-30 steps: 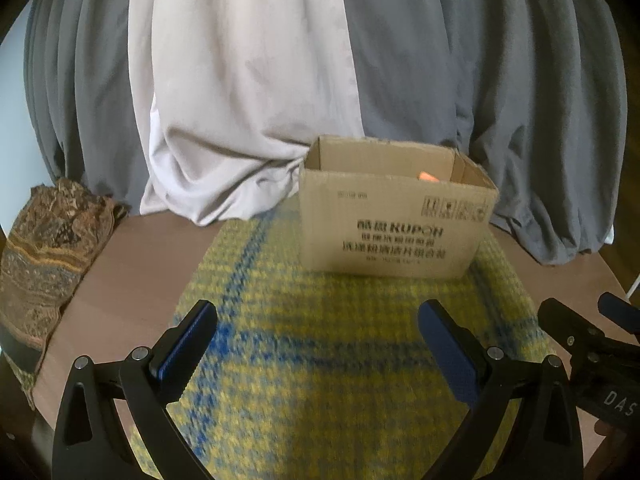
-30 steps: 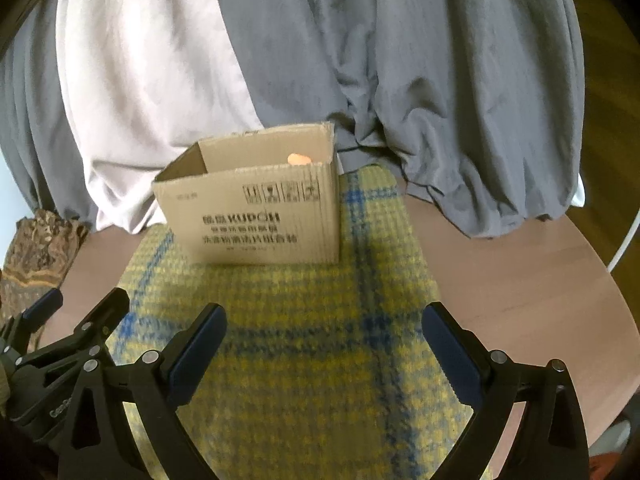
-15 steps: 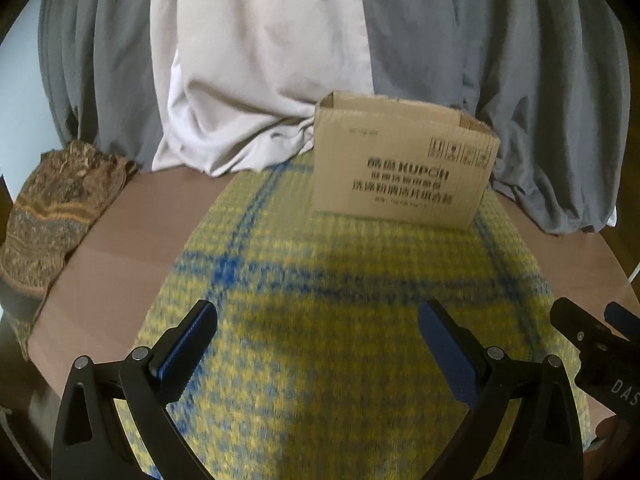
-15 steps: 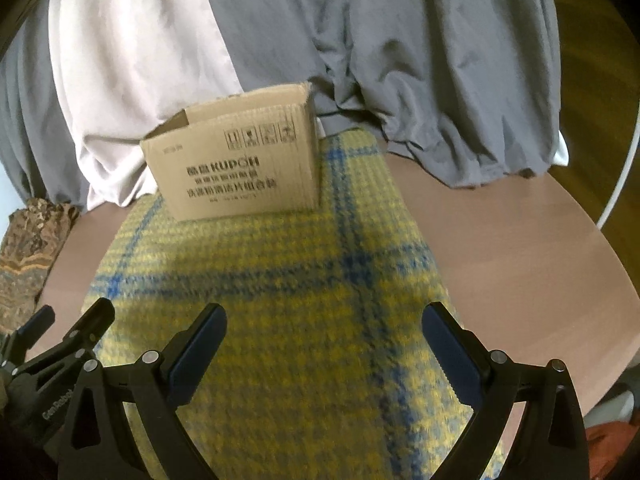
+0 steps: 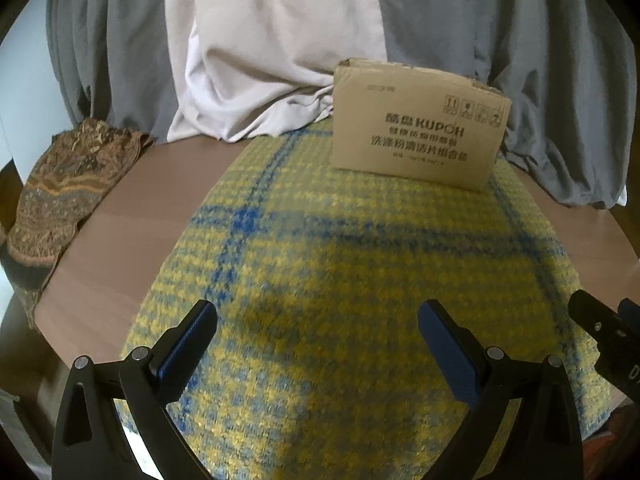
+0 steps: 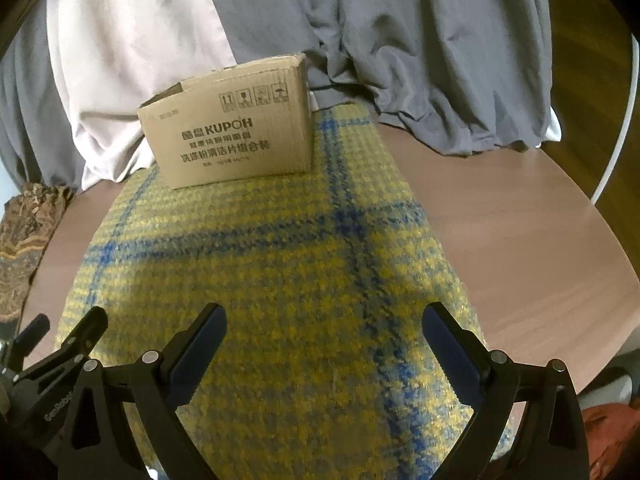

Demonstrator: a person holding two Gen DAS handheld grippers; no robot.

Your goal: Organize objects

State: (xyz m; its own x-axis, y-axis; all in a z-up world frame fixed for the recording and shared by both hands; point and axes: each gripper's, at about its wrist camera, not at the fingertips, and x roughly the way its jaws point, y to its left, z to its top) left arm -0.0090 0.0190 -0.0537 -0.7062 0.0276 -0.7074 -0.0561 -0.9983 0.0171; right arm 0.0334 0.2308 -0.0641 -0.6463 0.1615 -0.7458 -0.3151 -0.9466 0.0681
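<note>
Hovering with fingers spread wide and nothing between them: left gripper (image 5: 318, 320) and right gripper (image 6: 322, 326), side by side over the near part of a yellow-and-blue plaid cloth (image 5: 360, 264). Farther out, at the cloth's far end, a cardboard box (image 6: 232, 132) (printed KUPOH), upright, backed by grey and pale drapes (image 5: 280, 40). Off left, a patterned fabric (image 5: 60, 184) on the wooden table (image 6: 520, 232).

Box (image 5: 416, 128) sits on cloth (image 5: 340, 280), drapes (image 5: 280, 40) behind.

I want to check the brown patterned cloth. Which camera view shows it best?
The left wrist view: the brown patterned cloth shows almost whole on the table's left edge. The right wrist view cuts it at the frame border.
</note>
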